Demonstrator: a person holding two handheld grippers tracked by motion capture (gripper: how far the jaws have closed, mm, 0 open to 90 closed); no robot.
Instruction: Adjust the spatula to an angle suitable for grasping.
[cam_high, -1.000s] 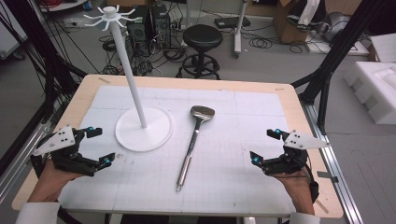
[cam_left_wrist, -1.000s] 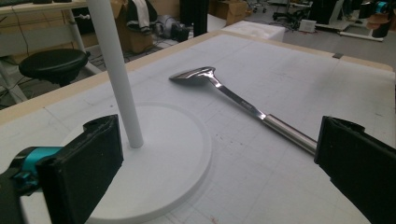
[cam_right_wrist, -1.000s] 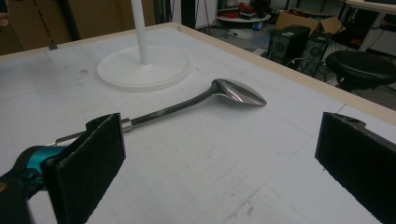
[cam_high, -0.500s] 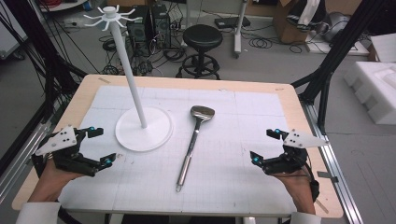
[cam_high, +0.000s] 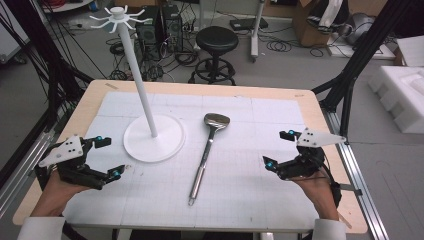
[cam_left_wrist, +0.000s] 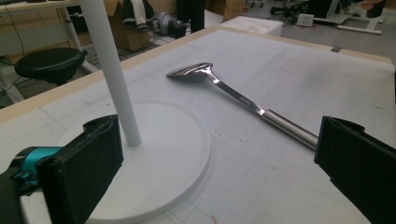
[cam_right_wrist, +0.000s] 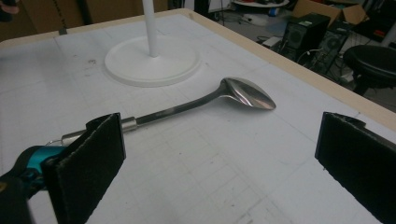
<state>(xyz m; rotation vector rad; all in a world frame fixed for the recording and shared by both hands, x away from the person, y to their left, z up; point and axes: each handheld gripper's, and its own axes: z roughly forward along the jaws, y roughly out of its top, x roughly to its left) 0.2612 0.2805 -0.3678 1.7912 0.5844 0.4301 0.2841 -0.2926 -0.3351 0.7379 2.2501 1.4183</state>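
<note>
From the high view, we are looking down on the counter (cam_high: 310, 107) with its white gridded mat. The steel ladle (cam_high: 206, 152) is lying flat near the middle, bowl pointing away from us, handle end toward the near edge. Just beside it on its left, the white hanging stand (cam_high: 150, 125) is rising from its round base, hooks fanned out at the top. The left tongs (cam_high: 110, 157) are hovering near the left edge, jaws spread and grasping nothing; the right tongs (cam_high: 280, 150) are hovering well apart on the other side, likewise released.

In the left gripper view, we are sighting between two wide-spread black jaws. The stand's base (cam_left_wrist: 159, 163) is sitting close in front, its pole going up out of frame, and the ladle (cam_left_wrist: 243, 100) is stretching across the mat beyond it, handle running toward the right-hand jaw. Nothing is touching the pads.

In the right gripper view, the jaws are again gaping with nothing between them. The ladle (cam_right_wrist: 205, 105) is lying crosswise ahead, its handle end slipping behind the left-hand jaw, its bowl gleaming toward the counter's edge, the stand (cam_right_wrist: 152, 58) behind it.

We are judging this as the opening step: both tongs poised, the ladle untouched. The next move is probably calling for one pair of tongs to come in over the handle, straddle it crosswise and close firmly, since polished round steel is likely to slip.
</note>
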